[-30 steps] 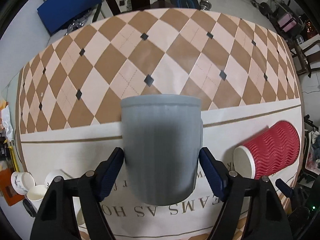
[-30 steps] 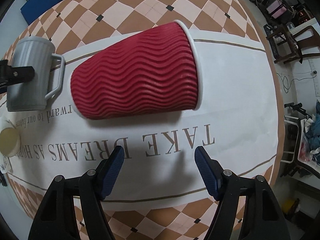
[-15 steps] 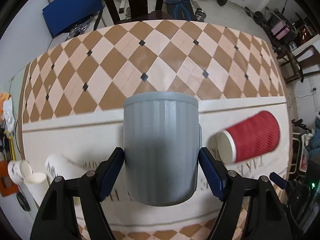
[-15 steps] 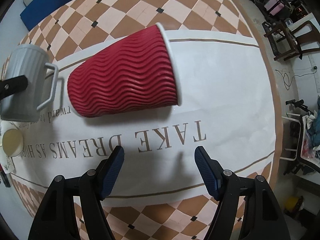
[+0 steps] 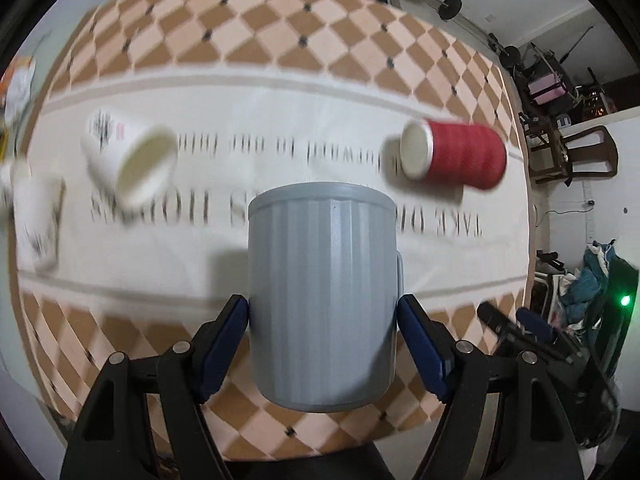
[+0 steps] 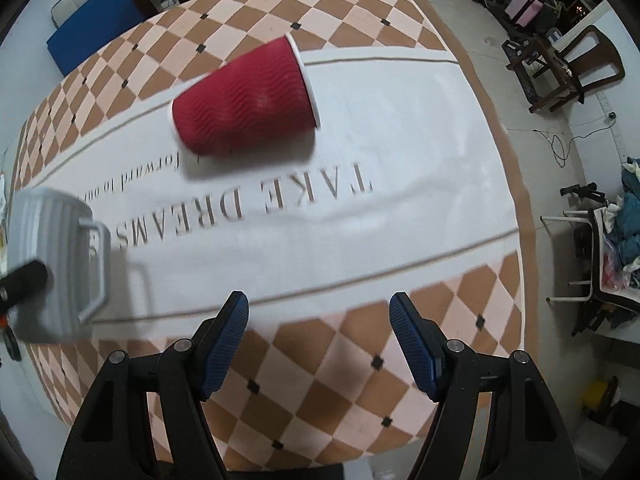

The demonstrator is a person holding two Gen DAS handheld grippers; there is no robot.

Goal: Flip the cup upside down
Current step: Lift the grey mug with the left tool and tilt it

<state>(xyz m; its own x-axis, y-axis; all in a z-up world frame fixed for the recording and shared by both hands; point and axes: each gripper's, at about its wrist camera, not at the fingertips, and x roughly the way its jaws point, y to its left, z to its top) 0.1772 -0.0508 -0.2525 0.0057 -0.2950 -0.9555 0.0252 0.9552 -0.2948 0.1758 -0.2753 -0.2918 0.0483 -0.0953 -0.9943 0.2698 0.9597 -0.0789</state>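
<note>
Gripping the grey ribbed mug [image 5: 322,300] by its two sides, the left hand-held gripper [image 5: 323,334] has its blue pads pressed against the mug wall. The mug is held clear of the surface [image 6: 400,152], near its front edge, with its handle toward the right; from the right wrist view the mug [image 6: 48,268] shows at the far left. Which end of the mug points up cannot be told.

The right hand-held gripper [image 6: 319,334] stands with its fingers apart and nothing between them, over the front edge of the surface.

A red ribbed paper cup [image 6: 244,110] lies on its side on the white lettered band of the cloth, toward the right rear. Two white paper cups [image 5: 130,160] lie near the left edge, blurred.
</note>
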